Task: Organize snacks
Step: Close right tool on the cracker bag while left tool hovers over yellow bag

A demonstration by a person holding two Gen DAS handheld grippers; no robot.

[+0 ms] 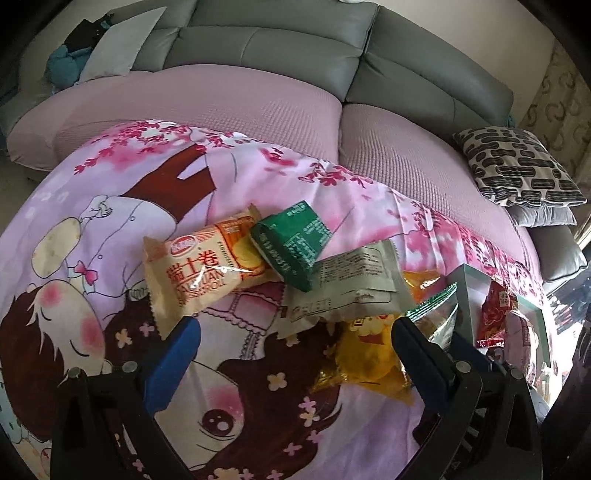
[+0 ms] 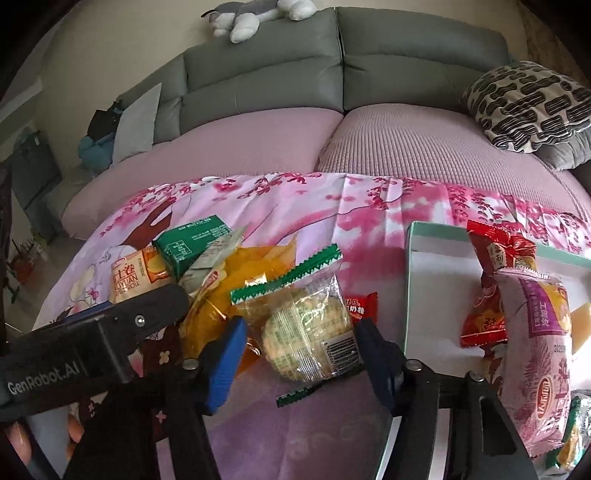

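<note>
Several snack packets lie on a pink cartoon-print cloth [image 1: 110, 206]. In the left wrist view I see a cream Swiss-roll packet [image 1: 199, 269], a green packet [image 1: 291, 243], a grey-white packet [image 1: 351, 291] and a yellow packet [image 1: 369, 362]. My left gripper [image 1: 295, 332] is open and empty, just short of the grey-white packet. In the right wrist view my right gripper [image 2: 299, 343] is open, its fingers either side of a clear green-edged biscuit packet [image 2: 306, 332]. A white box with a teal rim [image 2: 436, 288] at the right holds a red packet [image 2: 487, 295] and a pink packet [image 2: 535, 358].
A grey sofa with pink seat covers [image 2: 258, 147] stands behind the cloth. A black-and-white patterned cushion [image 2: 532, 103] lies at the right, a plush toy [image 2: 255, 14] on the sofa back. The left gripper's body [image 2: 92, 332] reaches in at the left of the right wrist view.
</note>
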